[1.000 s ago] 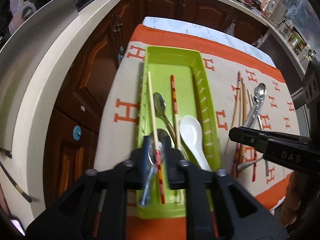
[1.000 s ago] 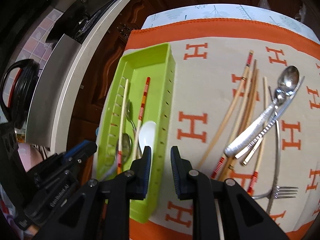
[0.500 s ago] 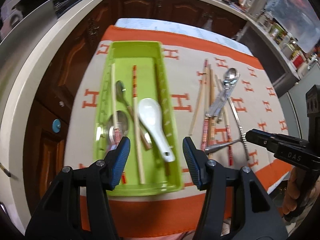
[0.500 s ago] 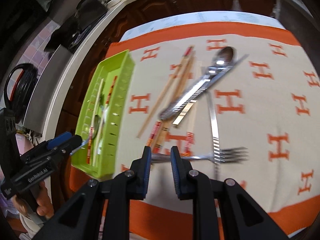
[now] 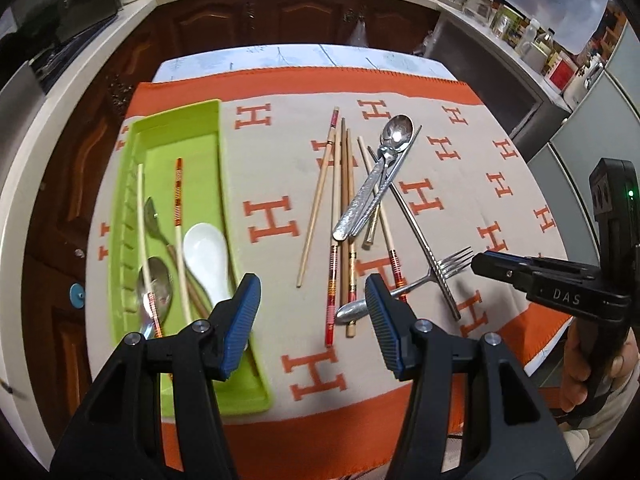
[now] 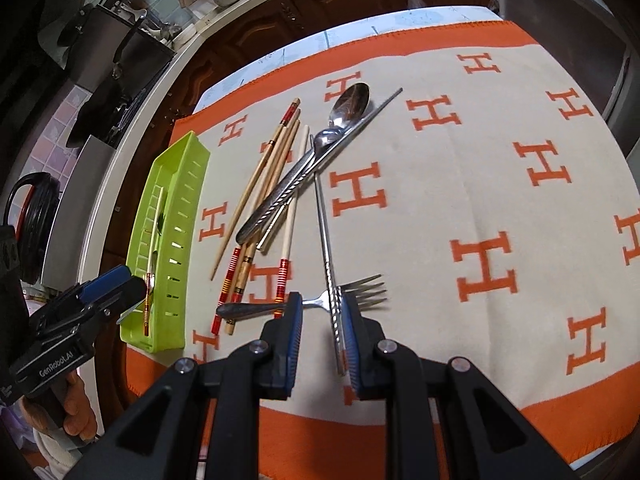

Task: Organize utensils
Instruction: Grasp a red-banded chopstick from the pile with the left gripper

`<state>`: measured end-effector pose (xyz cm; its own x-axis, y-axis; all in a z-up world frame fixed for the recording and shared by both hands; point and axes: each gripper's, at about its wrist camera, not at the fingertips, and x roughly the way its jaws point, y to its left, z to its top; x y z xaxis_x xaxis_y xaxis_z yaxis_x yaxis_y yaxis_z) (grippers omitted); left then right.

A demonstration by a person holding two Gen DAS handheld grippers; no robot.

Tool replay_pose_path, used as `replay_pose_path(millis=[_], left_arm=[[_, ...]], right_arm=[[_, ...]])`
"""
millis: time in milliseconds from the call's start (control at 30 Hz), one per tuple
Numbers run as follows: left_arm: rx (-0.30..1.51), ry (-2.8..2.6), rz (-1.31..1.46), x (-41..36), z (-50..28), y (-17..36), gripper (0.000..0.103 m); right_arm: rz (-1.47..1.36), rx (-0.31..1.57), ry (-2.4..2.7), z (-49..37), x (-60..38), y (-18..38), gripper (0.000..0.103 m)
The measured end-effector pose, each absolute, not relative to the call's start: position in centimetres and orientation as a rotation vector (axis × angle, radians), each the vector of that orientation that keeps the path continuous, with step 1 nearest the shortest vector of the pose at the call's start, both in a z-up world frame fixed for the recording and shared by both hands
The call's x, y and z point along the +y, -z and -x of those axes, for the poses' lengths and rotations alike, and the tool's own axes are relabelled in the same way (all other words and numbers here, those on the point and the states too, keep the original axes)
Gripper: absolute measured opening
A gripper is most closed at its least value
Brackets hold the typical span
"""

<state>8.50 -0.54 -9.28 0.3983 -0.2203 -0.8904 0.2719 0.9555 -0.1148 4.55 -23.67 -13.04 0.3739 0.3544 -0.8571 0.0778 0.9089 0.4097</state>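
Note:
A lime green utensil tray (image 5: 180, 128) lies at the left of the cloth, also seen edge-on as the tray (image 6: 182, 208). It holds two metal spoons, a white ceramic spoon (image 5: 206, 256) and several chopsticks. Loose on the cloth are wooden chopsticks (image 5: 342, 184), metal spoons (image 5: 396, 130), a fork (image 5: 448, 264) and a metal chopstick (image 6: 326, 240). My left gripper (image 5: 312, 316) is wide open and holds nothing, between the tray and the pile. My right gripper (image 6: 322, 320) is narrowly open, above the fork (image 6: 360, 290), and the metal chopstick runs between its fingers.
An orange and beige cloth with H marks (image 5: 272, 220) covers the small table. Dark wooden cabinets (image 5: 304, 20) and a pale counter curve around behind. A hand (image 5: 592, 364) holds the right gripper; another hand (image 6: 76, 416) holds the left one. Bare cloth stretches to the right (image 6: 500, 160).
My left gripper let go of a spoon and a red-banded chopstick into the tray, opened wide and swung right toward the loose pile. My right gripper moved from the tray to above the fork.

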Motion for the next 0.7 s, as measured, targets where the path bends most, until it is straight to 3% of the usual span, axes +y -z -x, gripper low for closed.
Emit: replay_pose_path(millis=[100,233,333,700], left_arm=[[1.132,0.314,-0.081,-1.3,-10.0,9.9,0.049],[1.173,0.326,-0.090,-1.9,-12.8,11.2,0.034],[1.212,0.336,-0.078,-2.2,-15.4,12.2,0.029],[1.342,0.366,-0.103,-5.3,-22.5,17.3,0.019]], right_arm=[[-0.397,1.195,-0.187,-5.1,-23.6,13.6,0.020],[-0.398,1.208,-0.195,-5.8,-23.8,14.3,0.020],[-0.406,1.215,-0.197,-6.2,-24.0,14.7,0.020],[-0.436,1.219,-0.176,-8.7,-25.3,15.5,0.020]])
